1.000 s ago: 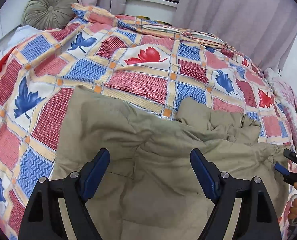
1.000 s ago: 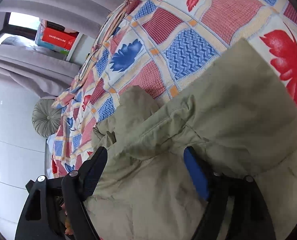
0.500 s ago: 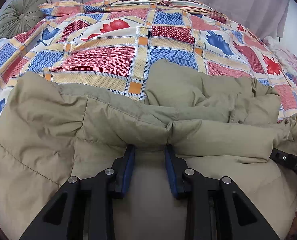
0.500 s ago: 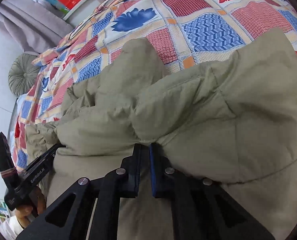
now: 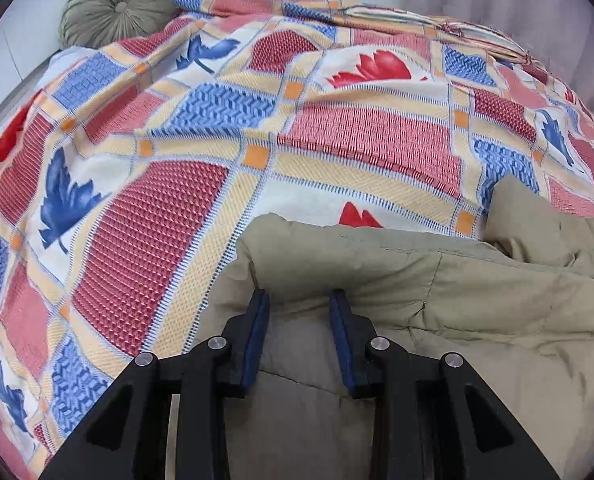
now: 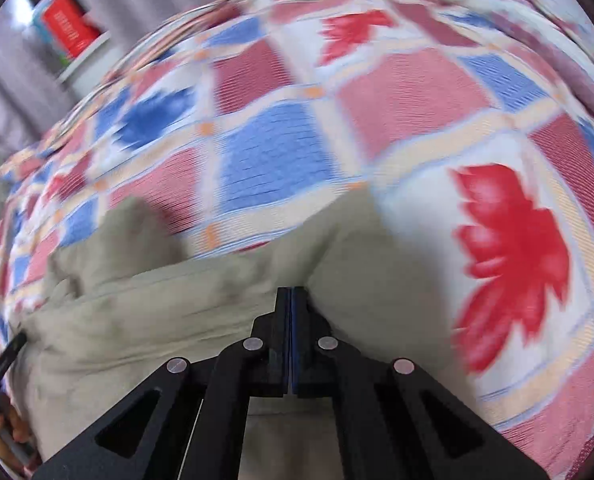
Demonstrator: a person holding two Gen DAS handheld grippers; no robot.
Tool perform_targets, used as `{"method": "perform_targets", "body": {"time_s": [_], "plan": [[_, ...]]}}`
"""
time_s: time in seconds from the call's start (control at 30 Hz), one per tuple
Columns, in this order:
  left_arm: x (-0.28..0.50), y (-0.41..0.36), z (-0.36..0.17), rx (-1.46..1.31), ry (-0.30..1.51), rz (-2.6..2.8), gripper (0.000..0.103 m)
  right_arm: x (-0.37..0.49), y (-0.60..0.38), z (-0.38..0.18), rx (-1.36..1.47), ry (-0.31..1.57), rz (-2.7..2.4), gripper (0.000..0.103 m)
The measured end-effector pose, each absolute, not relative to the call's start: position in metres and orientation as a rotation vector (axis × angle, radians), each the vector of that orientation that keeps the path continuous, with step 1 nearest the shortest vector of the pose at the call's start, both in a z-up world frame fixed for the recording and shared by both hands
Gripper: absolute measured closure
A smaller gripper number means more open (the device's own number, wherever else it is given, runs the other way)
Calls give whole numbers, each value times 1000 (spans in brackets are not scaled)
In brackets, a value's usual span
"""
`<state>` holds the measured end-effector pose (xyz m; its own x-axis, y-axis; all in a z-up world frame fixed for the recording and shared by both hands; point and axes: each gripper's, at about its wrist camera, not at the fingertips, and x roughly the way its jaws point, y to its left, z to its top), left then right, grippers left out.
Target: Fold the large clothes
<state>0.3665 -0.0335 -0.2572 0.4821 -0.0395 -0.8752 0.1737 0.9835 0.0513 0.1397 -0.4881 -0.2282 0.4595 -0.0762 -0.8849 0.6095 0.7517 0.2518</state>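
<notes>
At the bottom of both wrist views, we see a puffy tan coat point(image 5: 437, 280) lying on a bed under a checked leaf quilt point(image 5: 337, 140). Our left gripper point(image 5: 299, 300) pinches a thick fold of the coat's edge, its blue pads part way apart. Our right gripper point(image 6: 291, 294) is squeezed tight together on the coat's edge. The right view is blurry. The coat's long side runs left to right, its ends cut off. A round green cushion point(image 5: 117, 0) sits upper left.
</notes>
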Motion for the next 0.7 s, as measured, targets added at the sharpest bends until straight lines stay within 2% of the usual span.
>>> {"method": "perform_targets", "body": {"time_s": [0.13, 0.37, 0.43, 0.7], "plan": [[371, -54, -274, 214, 1057, -105, 69, 125, -519, -260, 837, 1004, -489, 103], [374, -65, -281, 264, 1074, -99, 69, 134, -513, -279, 746, 992, -513, 103], [373, -64, -273, 274, 1085, -87, 69, 136, -508, -277, 713, 996, -523, 103], [335, -34, -219, 243, 1069, -135, 69, 120, -484, -231, 719, 1007, -482, 92]]}}
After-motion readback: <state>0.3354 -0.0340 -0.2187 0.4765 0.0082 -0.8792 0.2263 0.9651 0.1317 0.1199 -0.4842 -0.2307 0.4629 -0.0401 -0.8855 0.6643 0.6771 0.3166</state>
